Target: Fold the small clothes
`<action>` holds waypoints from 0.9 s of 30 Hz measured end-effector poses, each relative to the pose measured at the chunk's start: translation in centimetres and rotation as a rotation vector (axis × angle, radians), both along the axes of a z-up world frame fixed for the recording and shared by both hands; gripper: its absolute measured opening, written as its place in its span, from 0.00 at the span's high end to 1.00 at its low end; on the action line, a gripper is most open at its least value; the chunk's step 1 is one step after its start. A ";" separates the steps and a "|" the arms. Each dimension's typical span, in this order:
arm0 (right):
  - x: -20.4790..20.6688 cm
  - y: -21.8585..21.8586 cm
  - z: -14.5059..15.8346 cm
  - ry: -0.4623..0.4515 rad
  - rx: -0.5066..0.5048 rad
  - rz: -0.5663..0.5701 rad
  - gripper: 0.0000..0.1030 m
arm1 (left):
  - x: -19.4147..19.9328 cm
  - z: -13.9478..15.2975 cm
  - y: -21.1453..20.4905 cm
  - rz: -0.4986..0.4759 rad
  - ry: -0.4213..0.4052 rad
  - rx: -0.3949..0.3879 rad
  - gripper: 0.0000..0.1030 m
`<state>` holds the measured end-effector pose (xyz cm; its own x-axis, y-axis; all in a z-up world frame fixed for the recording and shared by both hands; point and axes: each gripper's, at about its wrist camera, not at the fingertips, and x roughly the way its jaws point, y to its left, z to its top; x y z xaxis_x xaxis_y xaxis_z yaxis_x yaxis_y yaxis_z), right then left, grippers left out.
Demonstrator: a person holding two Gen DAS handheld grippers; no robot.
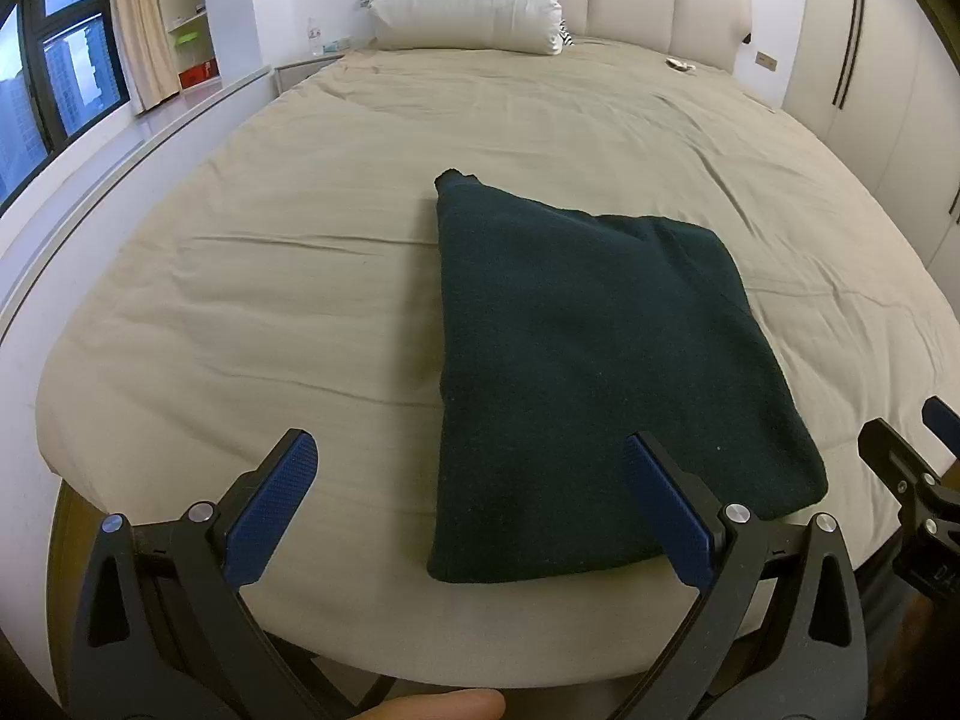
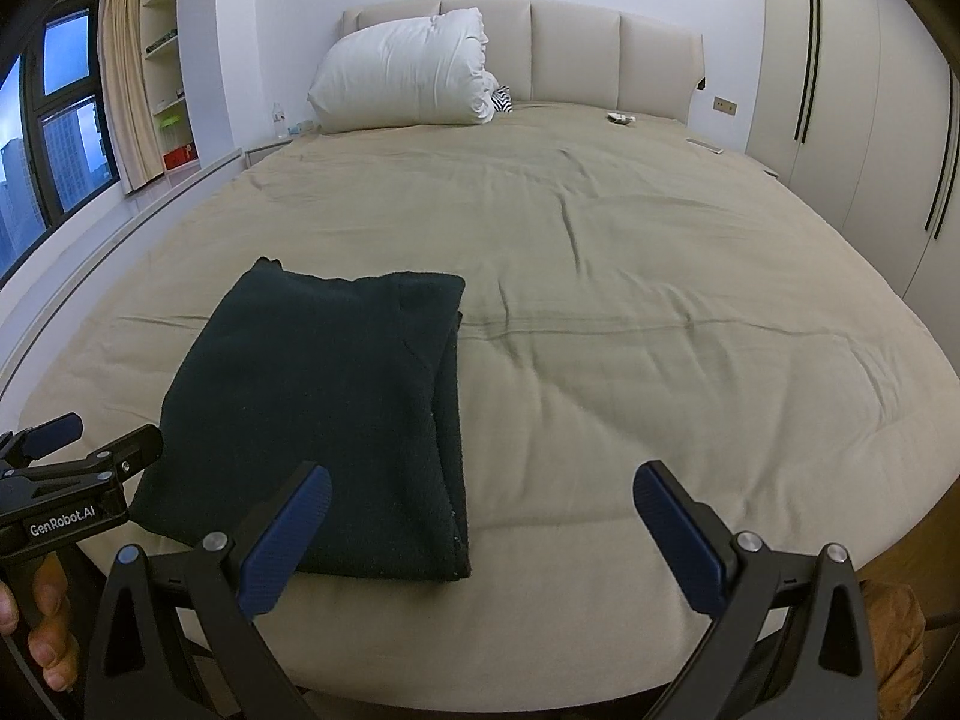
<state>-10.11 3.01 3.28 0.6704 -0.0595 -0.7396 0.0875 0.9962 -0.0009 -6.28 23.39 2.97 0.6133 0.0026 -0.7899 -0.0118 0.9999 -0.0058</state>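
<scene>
Where left tool shows | label "GenRobot.AI" | dark garment folded

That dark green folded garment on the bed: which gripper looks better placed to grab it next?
Probably left. The left gripper is open with the folded garment partly between its fingers; the right gripper faces mostly bare bed sheet.

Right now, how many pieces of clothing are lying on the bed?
1. A dark green folded garment lies near the foot of the bed. Something striped peeks from behind the pillow; I can't tell what.
</scene>
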 end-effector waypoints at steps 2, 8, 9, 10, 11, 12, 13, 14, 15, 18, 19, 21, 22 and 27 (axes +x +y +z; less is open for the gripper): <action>-0.1 0.0 0.0 0.000 0.001 0.000 0.00 | 0.0 0.0 0.0 -0.001 0.000 0.000 0.00; -0.1 0.1 0.0 0.000 0.000 -0.001 0.00 | 0.1 -0.1 0.1 0.001 0.002 -0.003 0.00; -0.1 0.1 0.0 0.000 0.000 -0.001 0.00 | 0.1 0.0 0.1 0.000 0.002 -0.003 0.00; -0.1 0.1 0.0 0.000 0.000 -0.001 0.00 | 0.1 -0.1 0.1 -0.001 0.001 -0.002 0.00; -0.1 0.1 0.0 0.000 0.001 -0.001 0.00 | 0.1 -0.1 0.1 -0.001 0.001 -0.003 0.00; -0.1 0.1 0.0 0.001 0.001 -0.001 0.00 | 0.1 0.0 0.1 -0.001 0.002 -0.004 0.00; -0.1 0.1 0.0 0.001 0.001 -0.001 0.00 | 0.0 0.0 0.1 0.000 0.001 -0.003 0.00; -0.1 0.1 -0.1 0.002 0.001 0.000 0.00 | 0.0 0.0 0.1 0.000 0.001 -0.003 0.00; -0.1 0.1 -0.1 0.002 0.001 0.000 0.00 | 0.0 0.0 0.1 0.000 0.001 -0.003 0.00; -0.2 0.1 -0.1 0.002 0.001 0.000 0.00 | 0.0 0.0 0.1 0.001 0.002 -0.003 0.00; -0.2 0.1 -0.1 0.002 0.001 0.000 0.00 | 0.0 0.0 0.1 0.001 0.002 -0.003 0.00; -0.2 0.1 -0.1 0.002 0.001 0.000 0.00 | 0.1 0.0 0.1 0.000 0.001 -0.003 0.00; -0.2 0.1 -0.1 0.002 0.002 -0.001 0.00 | 0.1 0.0 0.1 -0.001 0.001 -0.003 0.00; -0.2 0.1 -0.1 0.002 0.002 0.000 0.00 | 0.1 0.0 0.2 0.001 0.003 -0.004 0.00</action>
<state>-10.31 3.11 3.21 0.6688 -0.0584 -0.7411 0.0877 0.9961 0.0006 -6.17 23.56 2.93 0.6107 -0.0001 -0.7919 -0.0124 0.9999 -0.0097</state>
